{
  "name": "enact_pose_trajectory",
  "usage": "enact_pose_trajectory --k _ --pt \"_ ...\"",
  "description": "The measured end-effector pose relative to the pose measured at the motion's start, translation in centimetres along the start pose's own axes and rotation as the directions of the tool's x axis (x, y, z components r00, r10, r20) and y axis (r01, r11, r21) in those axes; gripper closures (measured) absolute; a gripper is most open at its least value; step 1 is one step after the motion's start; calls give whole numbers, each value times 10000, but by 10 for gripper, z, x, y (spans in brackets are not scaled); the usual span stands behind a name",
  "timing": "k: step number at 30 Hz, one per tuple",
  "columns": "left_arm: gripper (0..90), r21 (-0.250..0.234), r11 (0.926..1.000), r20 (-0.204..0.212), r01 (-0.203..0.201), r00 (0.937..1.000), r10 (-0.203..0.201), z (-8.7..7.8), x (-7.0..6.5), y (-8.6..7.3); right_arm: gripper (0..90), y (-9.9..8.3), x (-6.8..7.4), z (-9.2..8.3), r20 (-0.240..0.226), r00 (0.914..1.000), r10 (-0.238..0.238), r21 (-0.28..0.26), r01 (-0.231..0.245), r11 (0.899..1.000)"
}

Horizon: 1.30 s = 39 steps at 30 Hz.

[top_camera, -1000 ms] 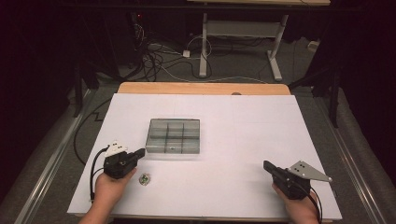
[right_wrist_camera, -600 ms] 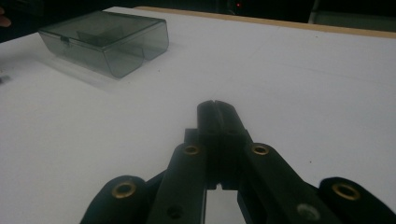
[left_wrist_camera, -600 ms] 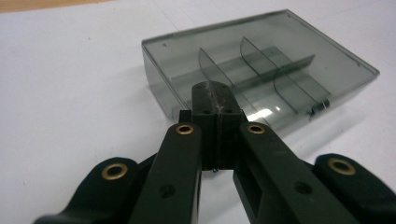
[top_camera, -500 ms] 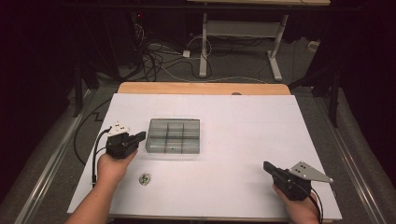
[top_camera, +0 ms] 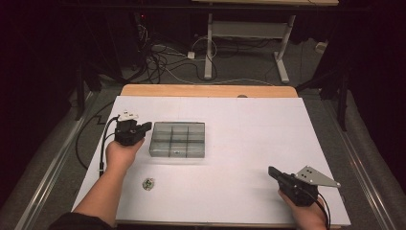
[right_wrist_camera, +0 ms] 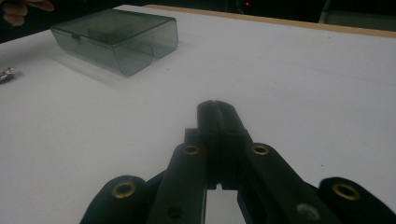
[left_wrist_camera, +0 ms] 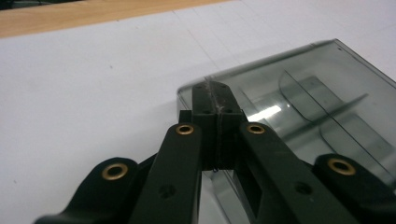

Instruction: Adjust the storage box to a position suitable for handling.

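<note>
A: A dim room, cables on the floor behind, and a white table (top_camera: pixel 249 143) with a wooden strip along its far edge.

B: Start at the left gripper (top_camera: pixel 146 127). How do its jaws stand?

A: Pressed together, nothing between them. In the left gripper view the black jaws meet in one seam, and their tip sits at the near corner of the box (left_wrist_camera: pixel 299 107). Whether it touches the lid or hangs just above it, I cannot tell.

B: And from above?

A: From above, the left gripper points at the left edge of the box (top_camera: pixel 177 139), just beside it. The person's left hand (top_camera: pixel 122 153) is wrapped around the gripper's body.

B: What sort of box?

A: Clear smoky plastic, flat, lid closed, split by dividers into small compartments. One small pale speck shows in the near row, middle compartment; too small to name. The other compartments look bare.

B: Anything close by?

A: A small shiny metal piece (top_camera: pixel 149 183) lies on the table nearer the person than the box, apart from it and close to the left forearm.

B: The right gripper (top_camera: pixel 271 171)?

A: Jaws together too, holding nothing. It rests low near the table's front right, well apart from the box, with a grey three-cornered plate on top. Its own view shows the box (right_wrist_camera: pixel 116 39) far off to the upper left.
</note>
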<state>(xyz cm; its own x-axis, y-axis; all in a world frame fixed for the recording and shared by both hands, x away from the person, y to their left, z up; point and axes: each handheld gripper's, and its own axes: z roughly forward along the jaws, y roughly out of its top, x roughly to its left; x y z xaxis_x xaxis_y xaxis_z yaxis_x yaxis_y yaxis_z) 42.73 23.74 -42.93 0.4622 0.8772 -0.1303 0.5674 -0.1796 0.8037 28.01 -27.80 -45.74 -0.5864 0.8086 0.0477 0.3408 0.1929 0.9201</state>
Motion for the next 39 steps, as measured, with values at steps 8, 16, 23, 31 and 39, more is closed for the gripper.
enact_pose_trajectory --k 8,16,23,31,39 --pt "876 433 9980 -325 -455 9984 469 19 8 15 900 0 0 0 -221 9998 25 -87 -27 10000" --pt "876 601 9974 -443 -409 9981 436 38 16 21 900 -1 1 2 -333 9994 -105 -50 104 9999" --pt "876 990 9946 -629 -317 9973 381 50 24 14 900 -4 0 3 -326 9995 12 47 -10 10000" --pt "876 838 9957 -500 -389 9978 432 56 20 14 900 -4 0 2 -322 9995 -40 90 43 10000" --pt "876 916 9949 -570 -413 9973 466 58 18 12 900 -5 0 3 -328 9994 -68 123 72 9999"
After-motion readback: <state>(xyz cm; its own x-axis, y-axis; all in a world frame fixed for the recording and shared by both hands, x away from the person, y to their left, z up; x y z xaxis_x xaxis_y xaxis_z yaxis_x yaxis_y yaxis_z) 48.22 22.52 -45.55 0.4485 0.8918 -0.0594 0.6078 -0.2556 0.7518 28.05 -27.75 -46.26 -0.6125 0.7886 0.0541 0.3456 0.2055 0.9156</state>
